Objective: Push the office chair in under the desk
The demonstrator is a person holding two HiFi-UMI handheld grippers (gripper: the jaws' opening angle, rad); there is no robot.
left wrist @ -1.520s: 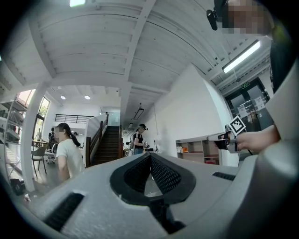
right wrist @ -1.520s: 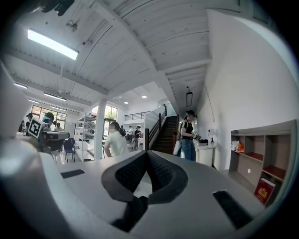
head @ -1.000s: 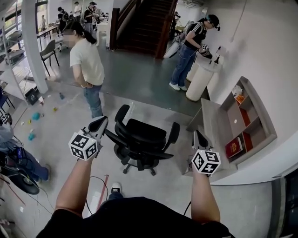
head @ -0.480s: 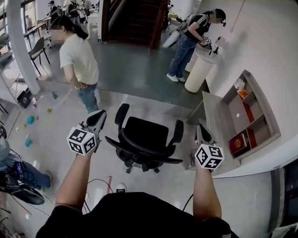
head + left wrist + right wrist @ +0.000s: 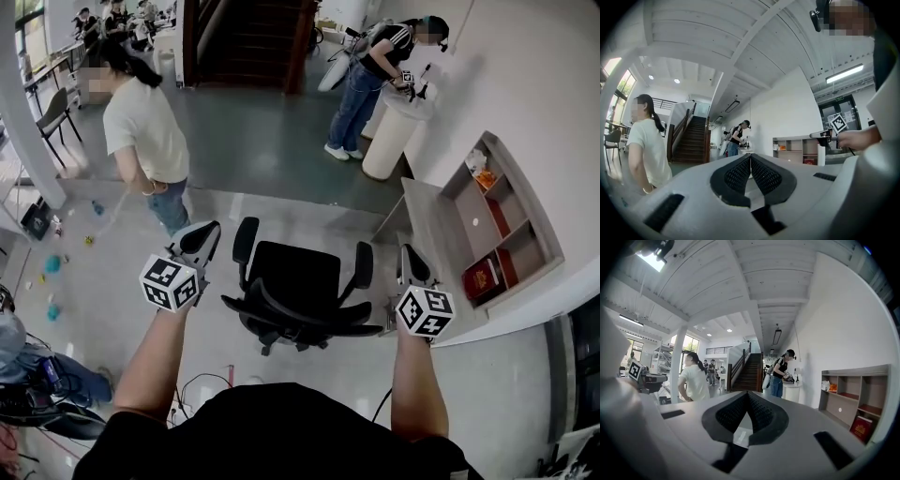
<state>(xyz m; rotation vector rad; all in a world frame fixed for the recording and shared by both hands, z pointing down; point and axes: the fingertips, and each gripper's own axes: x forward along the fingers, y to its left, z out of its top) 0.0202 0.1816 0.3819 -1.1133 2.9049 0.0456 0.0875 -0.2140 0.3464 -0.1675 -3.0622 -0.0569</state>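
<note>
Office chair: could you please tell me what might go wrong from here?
1. The desk lies right of the office chair, so a straight push could roll it toward the person in white.
2. The left gripper and right gripper are shut and may slip off its backrest.

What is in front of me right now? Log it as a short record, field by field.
Office chair: black, on the floor between the grippers, left of the desk, not under it
Desk: grey, against the wall; shelves behind it hold a red book
Left gripper: shut, empty, left of the chair
Right gripper: shut, empty, between chair and desk
Bystanders: person in a pale shirt; person at a white stand
</note>
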